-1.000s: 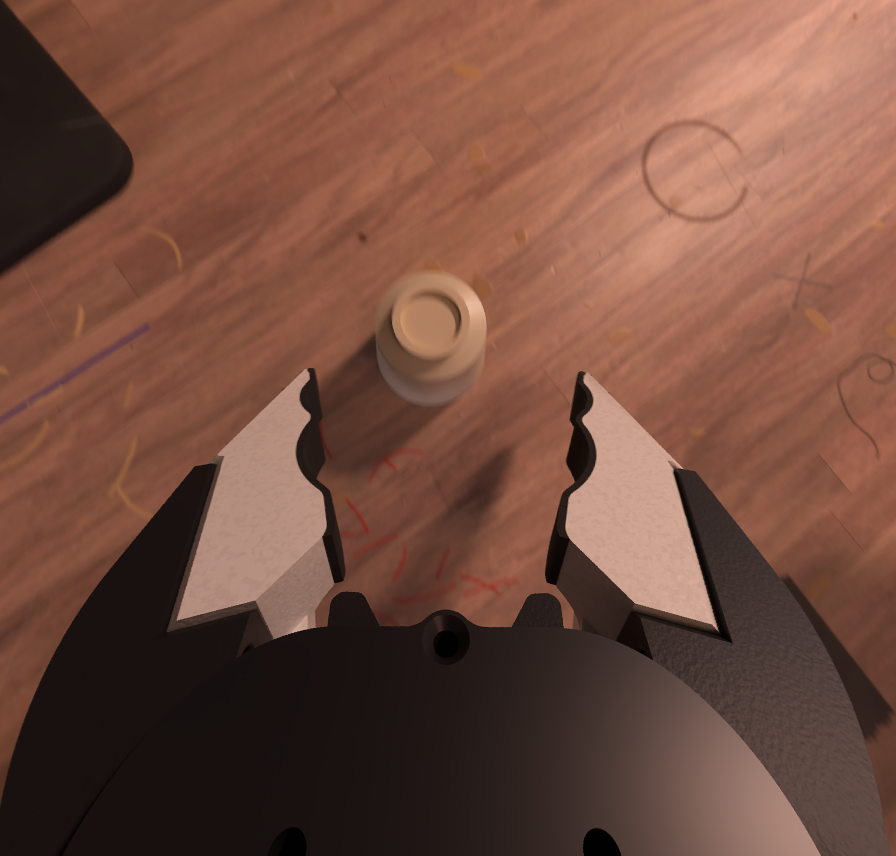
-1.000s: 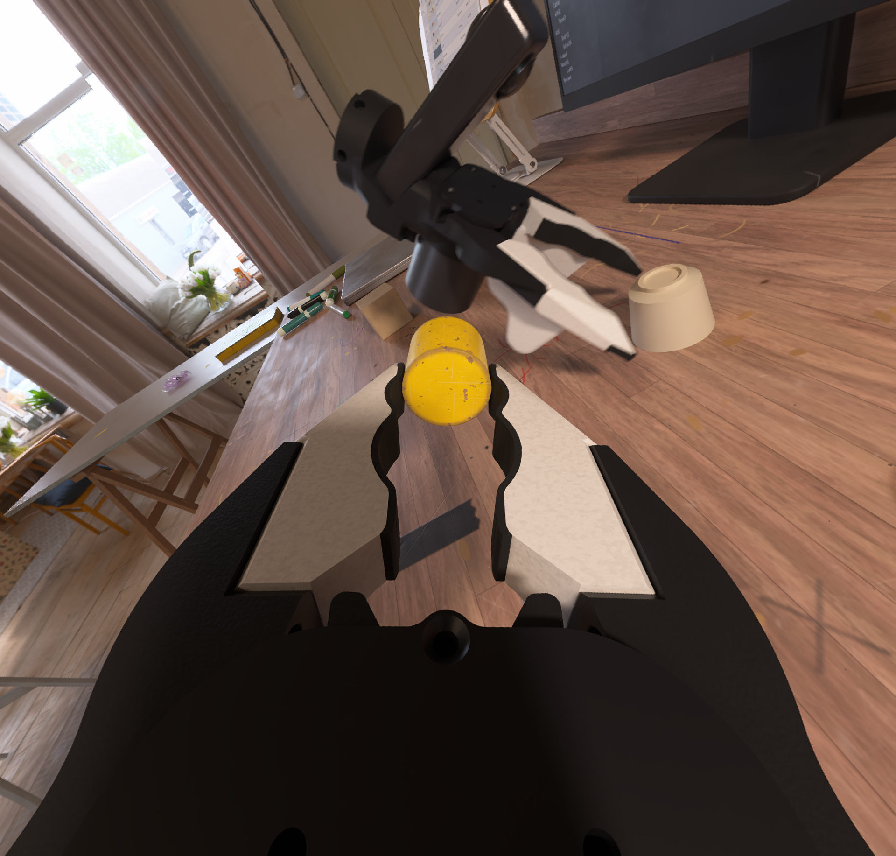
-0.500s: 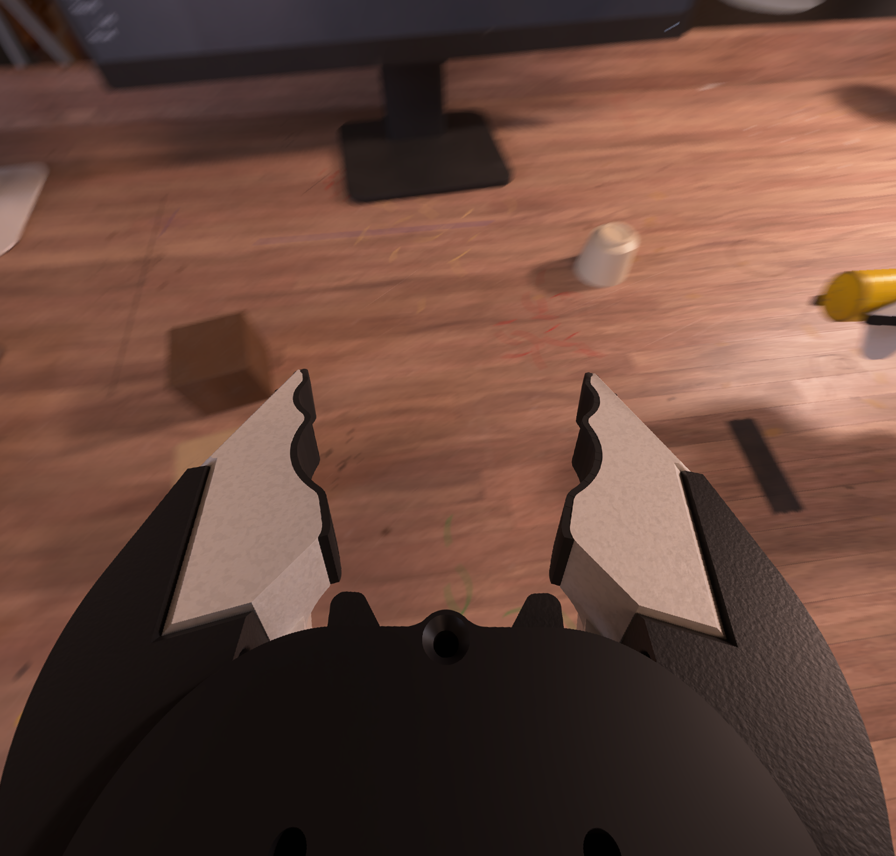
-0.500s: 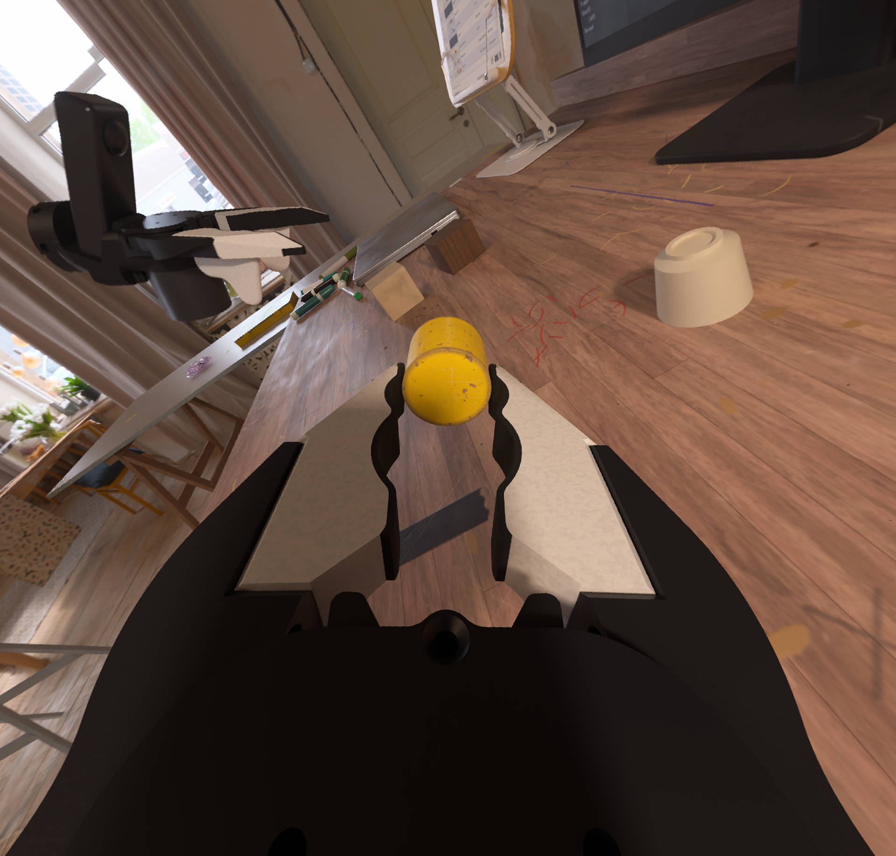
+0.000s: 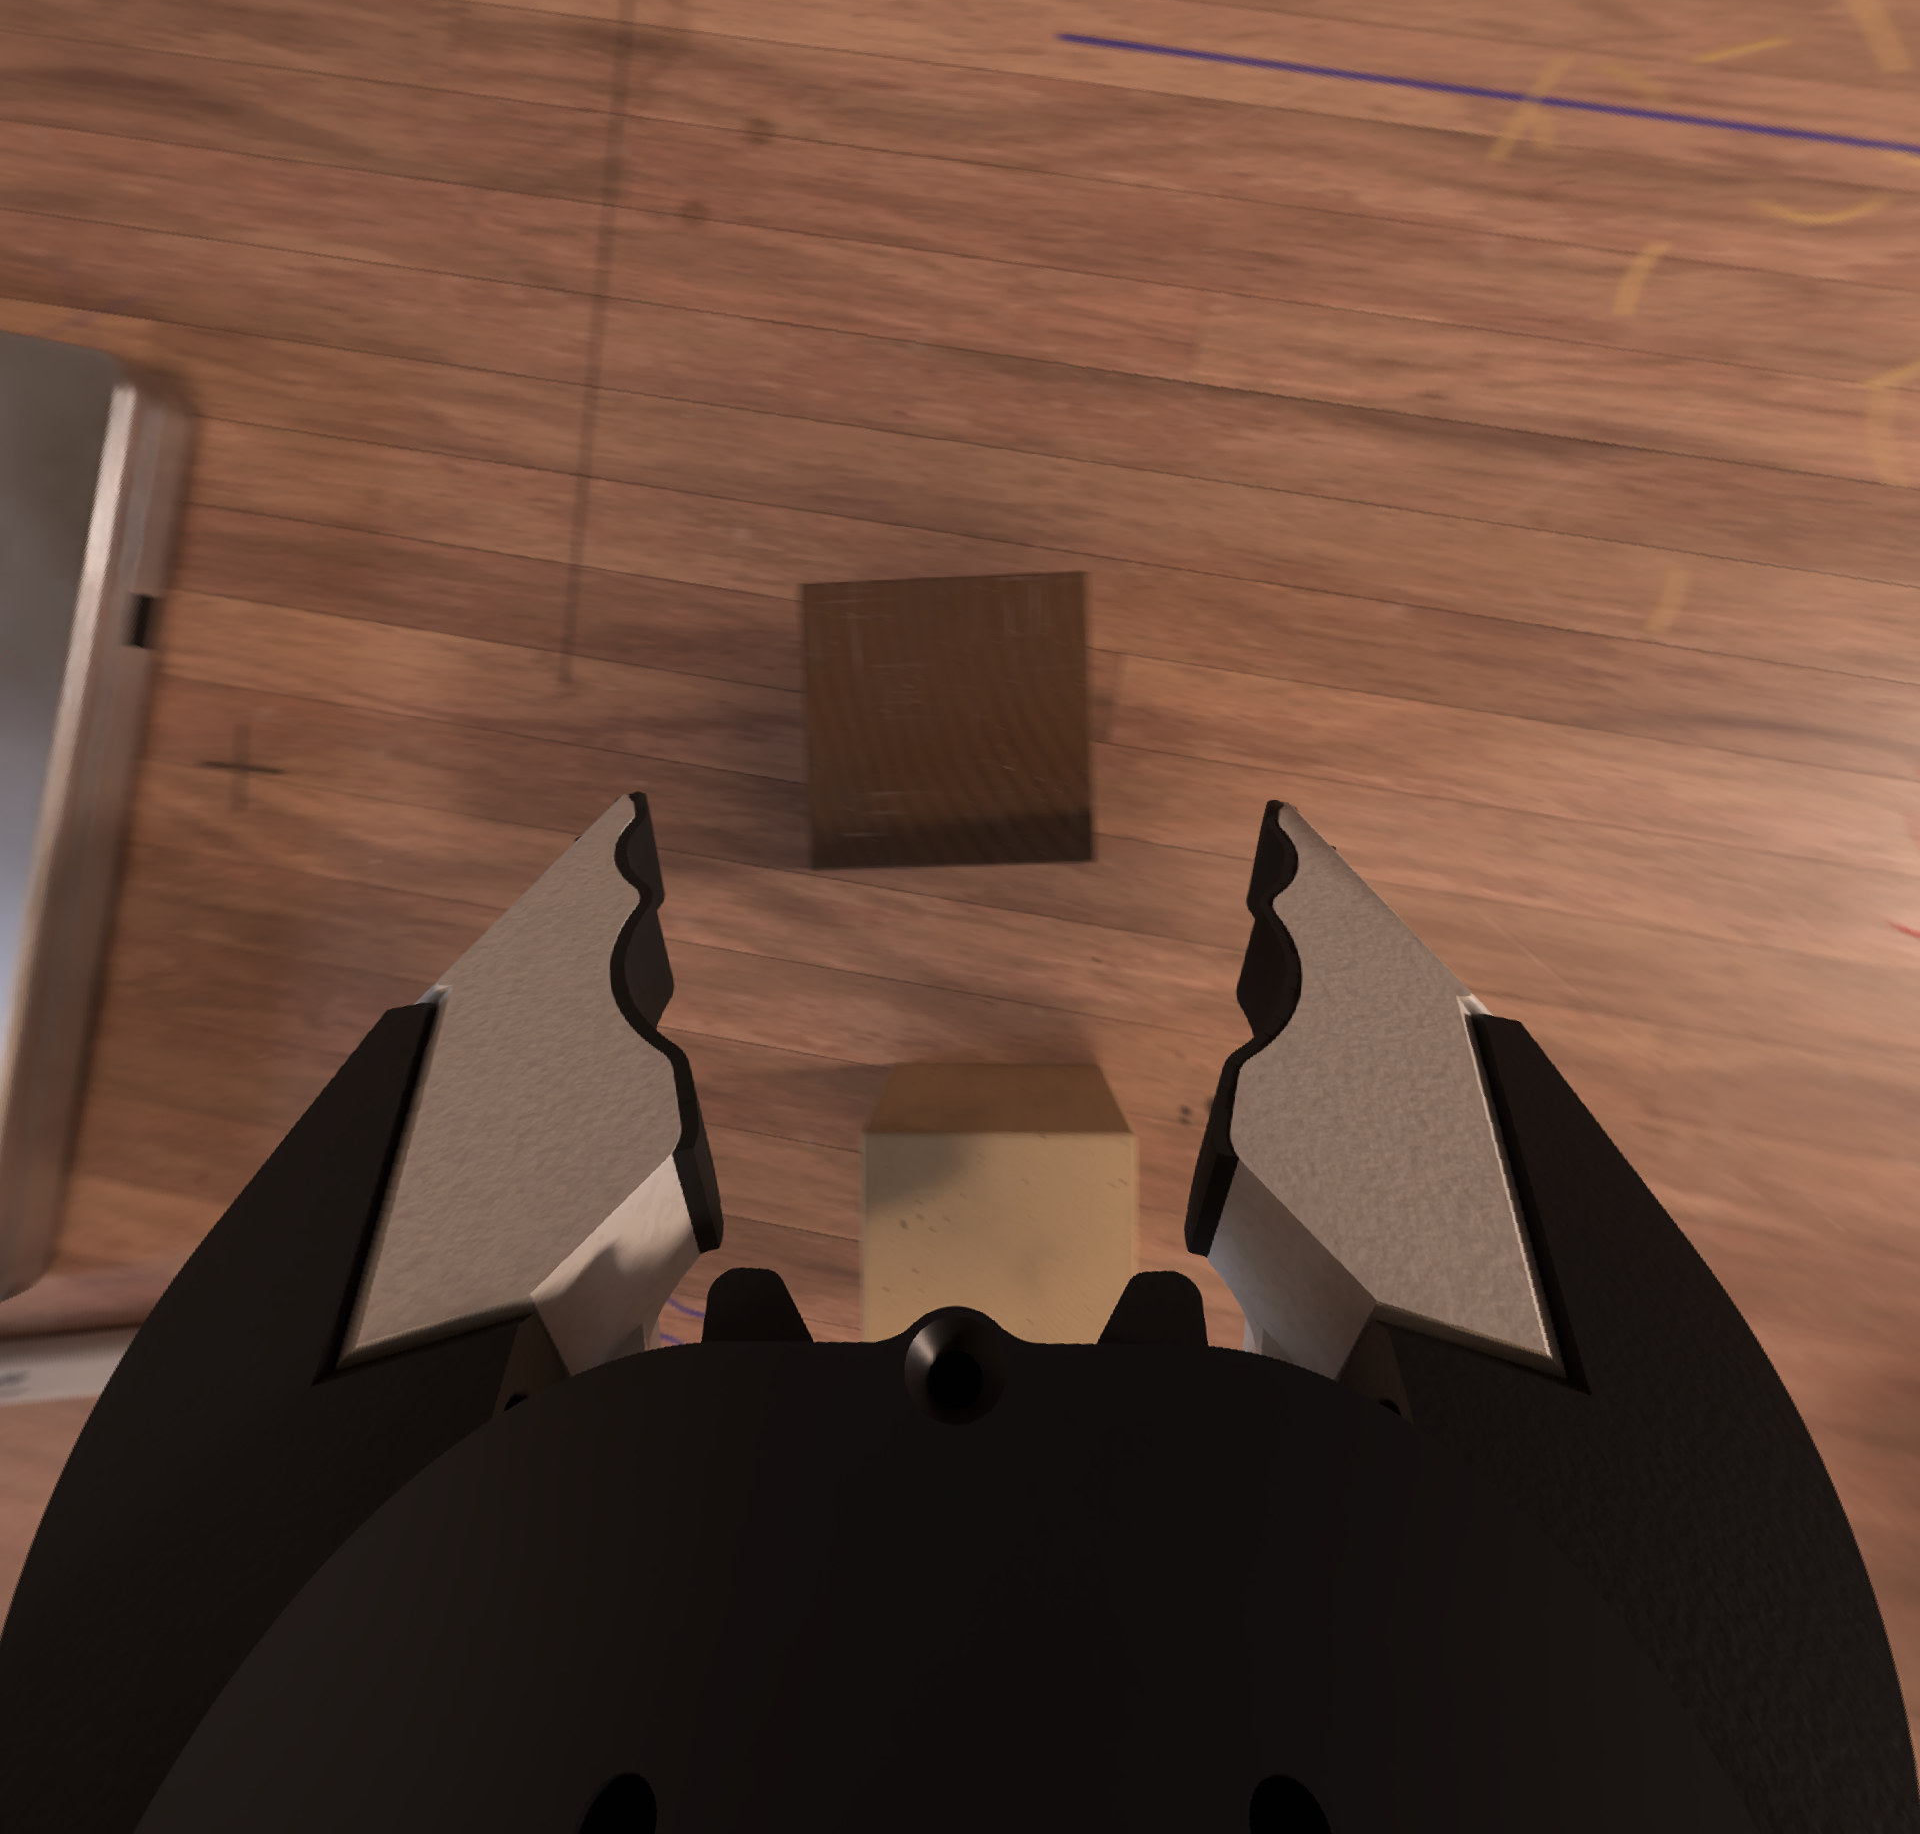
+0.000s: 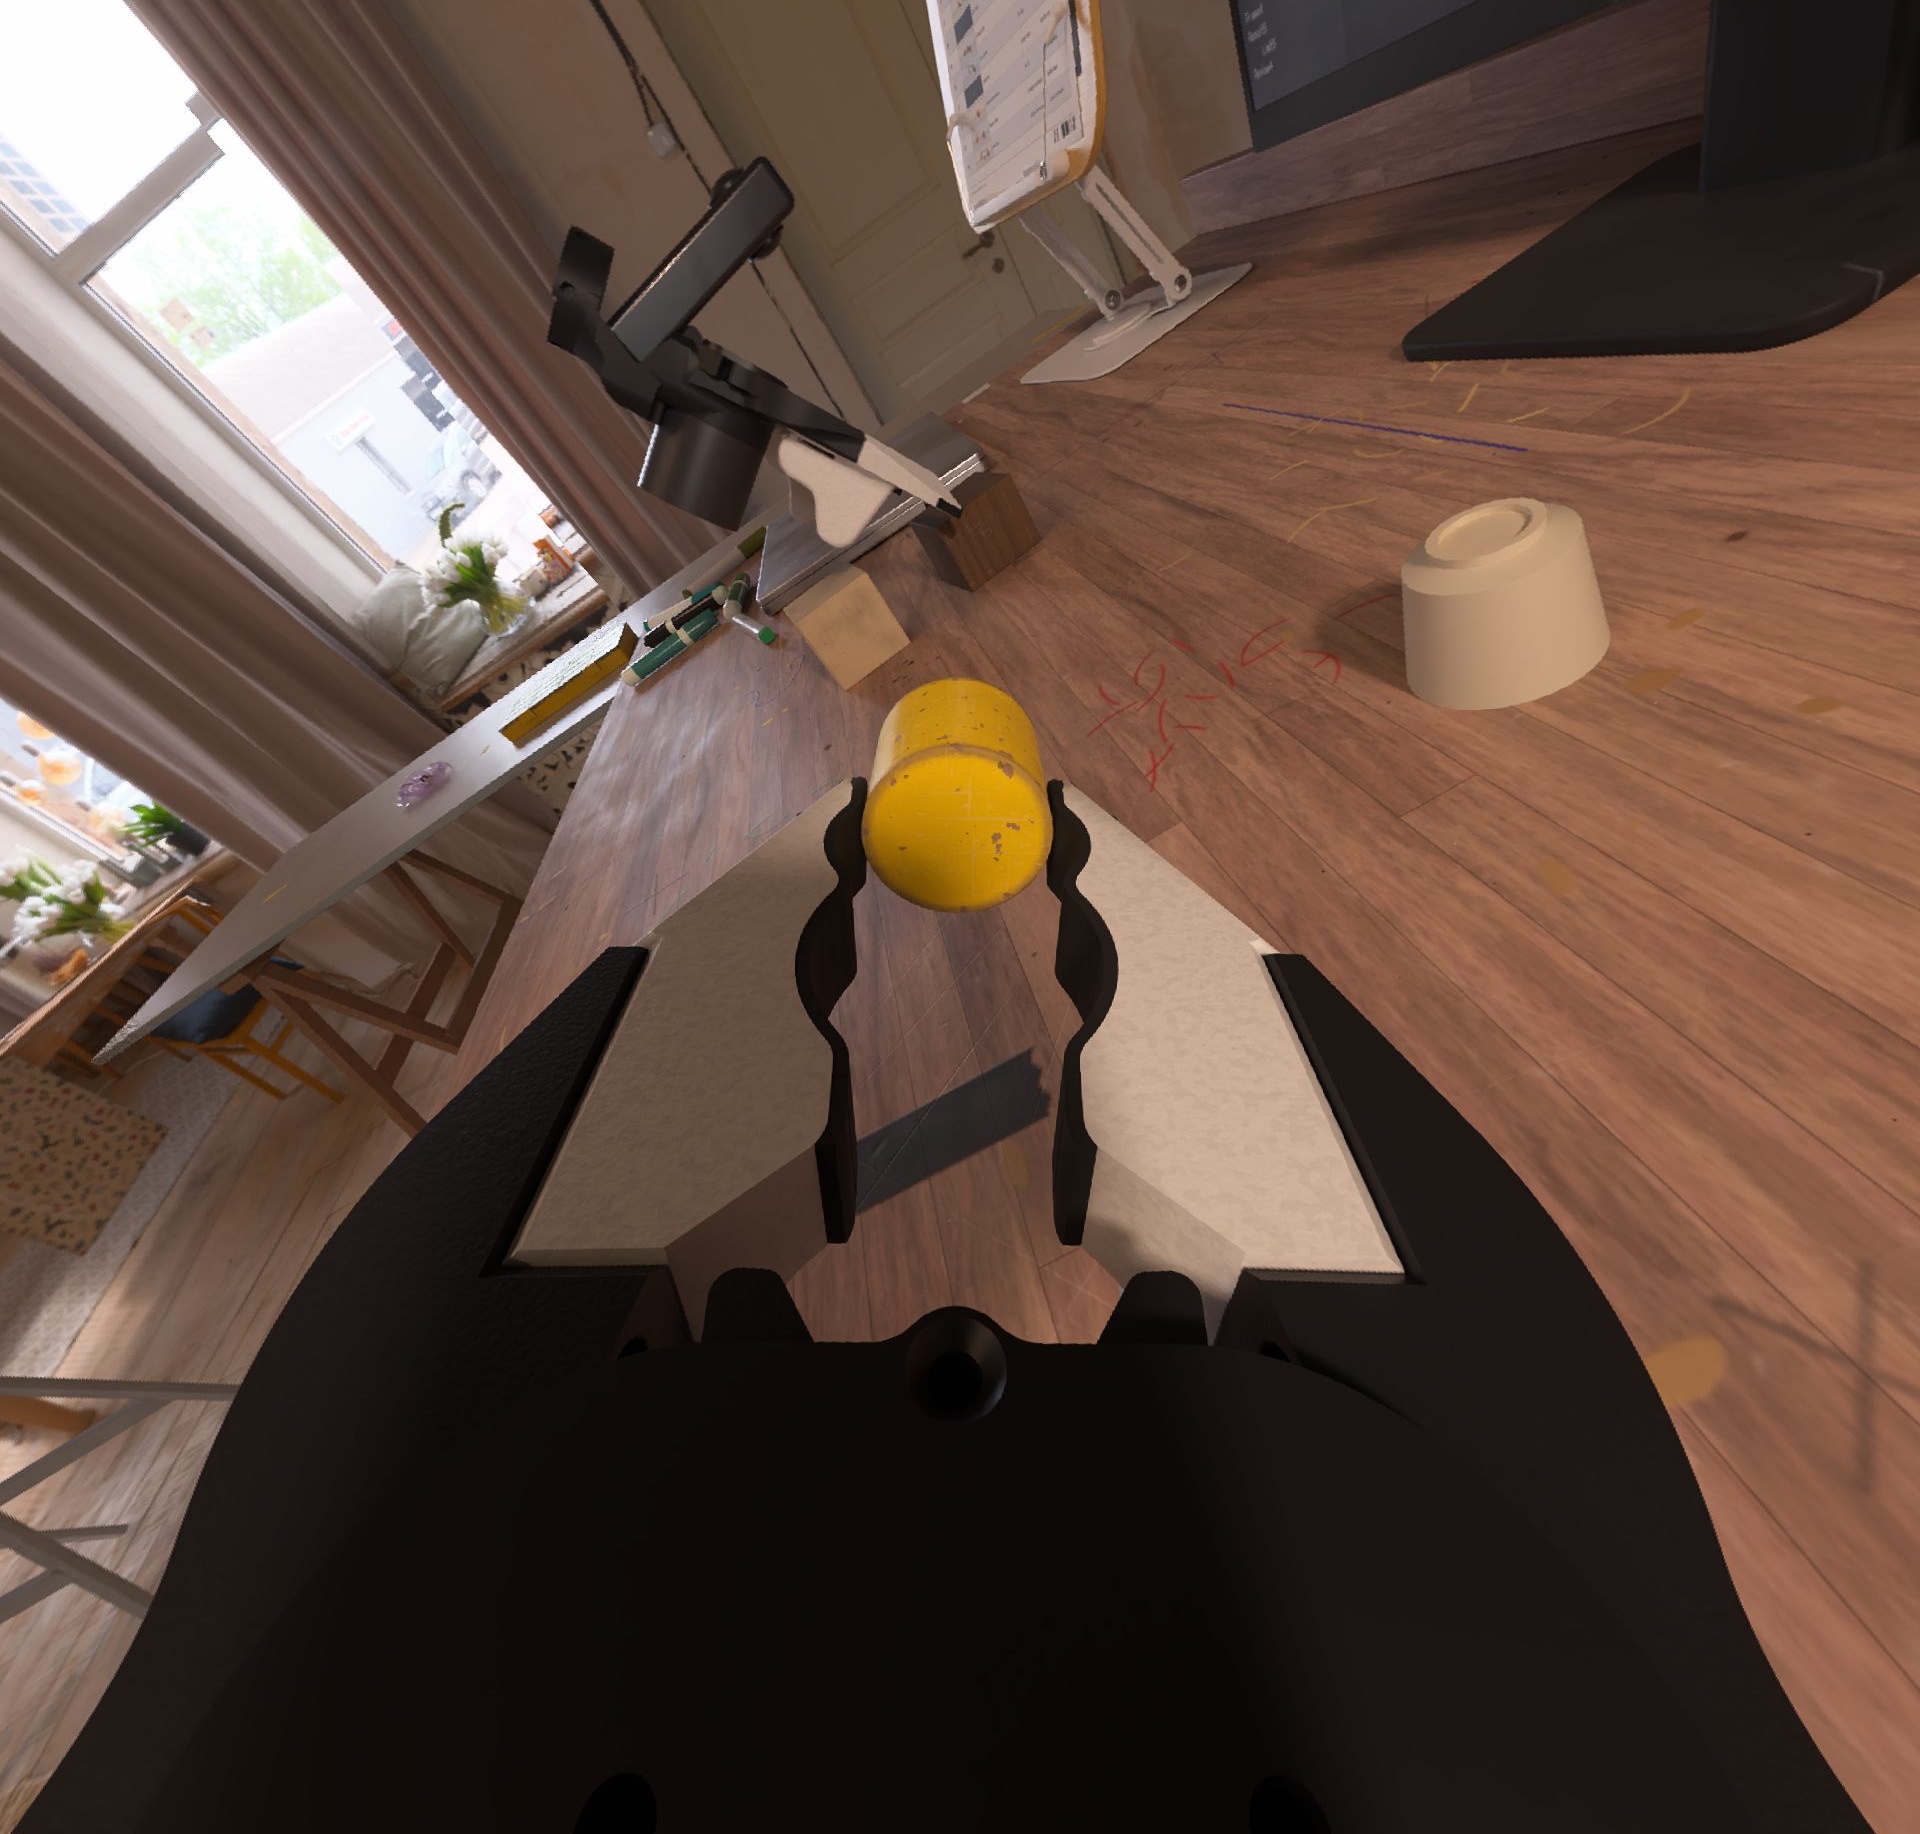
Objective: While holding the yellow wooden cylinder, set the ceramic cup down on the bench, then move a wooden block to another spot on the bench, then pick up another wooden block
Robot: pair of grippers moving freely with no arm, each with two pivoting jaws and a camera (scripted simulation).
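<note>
My left gripper (image 5: 951,808) is open and empty, looking down at the bench from above. A dark brown wooden block (image 5: 948,719) lies just beyond its fingertips. A pale wooden block (image 5: 995,1202) lies between the finger bases, lower in view. In the right wrist view my right gripper (image 6: 956,797) is shut on the yellow wooden cylinder (image 6: 956,808), held above the bench. The cream ceramic cup (image 6: 1501,605) stands upside down on the bench at the right. The left gripper (image 6: 862,480) hovers over the dark block (image 6: 992,532), beside the pale block (image 6: 852,626).
A grey flat device (image 5: 62,776) lies left of the blocks. A black monitor base (image 6: 1662,278) and a white stand holding a tablet (image 6: 1039,122) are at the far end. Markers (image 6: 696,631) lie near the bench's left edge. A dark tape strip (image 6: 945,1119) lies below my right gripper.
My left gripper has left the cup, swung across to the blocks and come down over them, tilting to look straight down. The right gripper stayed nearly still, holding the cylinder.
</note>
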